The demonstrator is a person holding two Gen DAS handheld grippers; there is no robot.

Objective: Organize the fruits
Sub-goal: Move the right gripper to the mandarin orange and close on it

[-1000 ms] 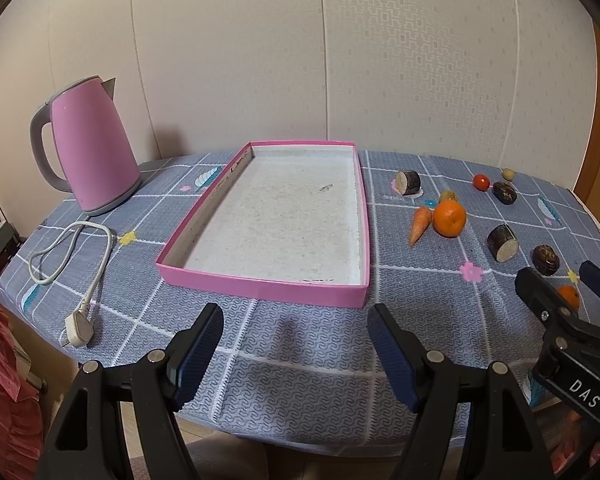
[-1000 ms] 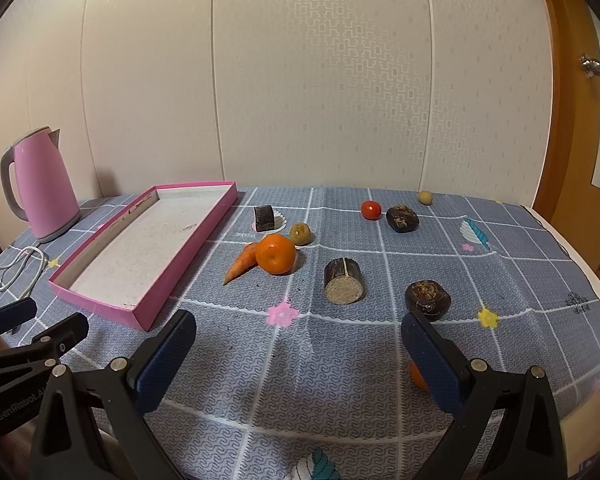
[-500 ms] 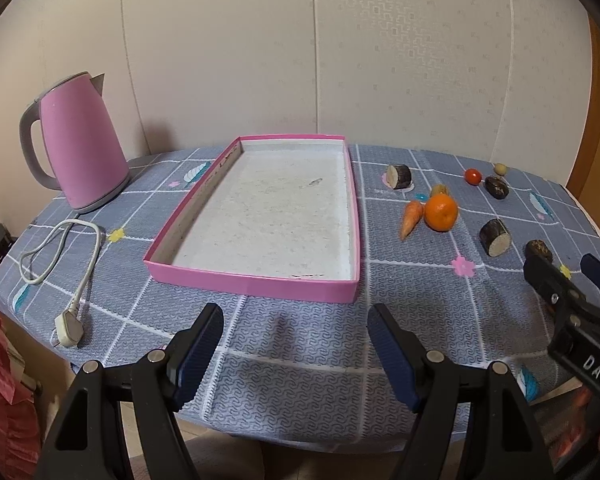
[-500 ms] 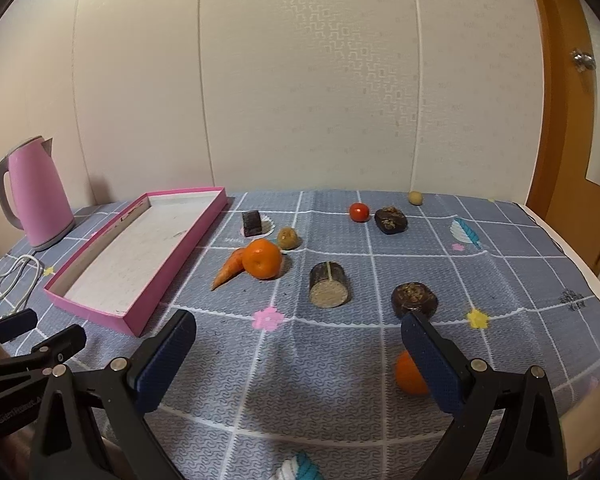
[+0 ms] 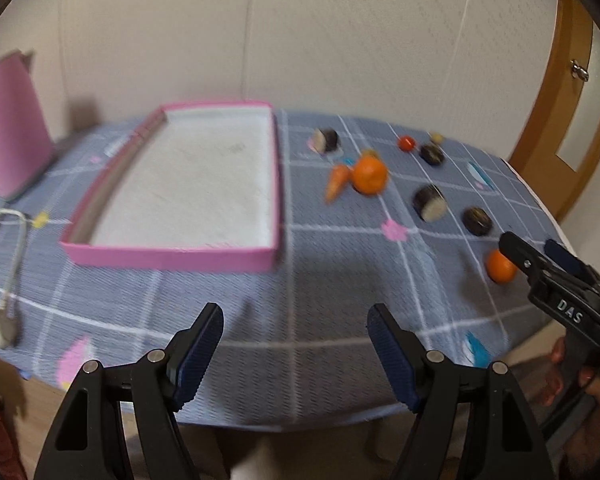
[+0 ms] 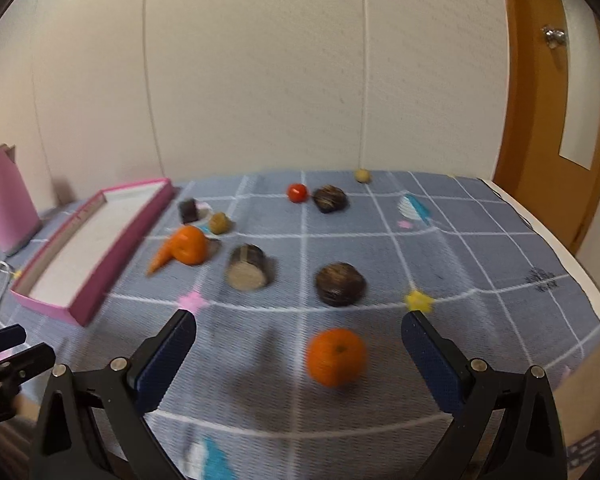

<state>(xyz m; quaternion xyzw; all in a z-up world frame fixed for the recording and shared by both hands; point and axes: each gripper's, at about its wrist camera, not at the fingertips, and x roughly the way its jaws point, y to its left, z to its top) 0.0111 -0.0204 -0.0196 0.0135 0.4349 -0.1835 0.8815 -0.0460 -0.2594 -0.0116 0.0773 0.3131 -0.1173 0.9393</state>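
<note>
The grey checked tablecloth (image 6: 460, 240) carries everything, and the largest thing on it is the pink tray (image 5: 172, 258), lying empty toward eleven o'clock from the left gripper (image 5: 296, 344) and well apart from the fruit. The pink kettle (image 5: 8, 136) stands at ten o'clock in the left view. Smaller pieces are scattered at one o'clock there: a far orange (image 5: 369, 175) touching a carrot (image 5: 336, 182), dark cut rounds, a small red tomato (image 6: 297, 192). The thing the next move likely turns on is the near orange (image 6: 336, 356): it sits on the cloth at twelve o'clock from the right gripper (image 6: 300, 356), between its spread jaws though apparently not yet touched. Being round, it offers no long axis to line up with. The right hand is plainly nearer; from the left gripper, whose jaws are also spread and empty, that orange lies away at two o'clock.
</note>
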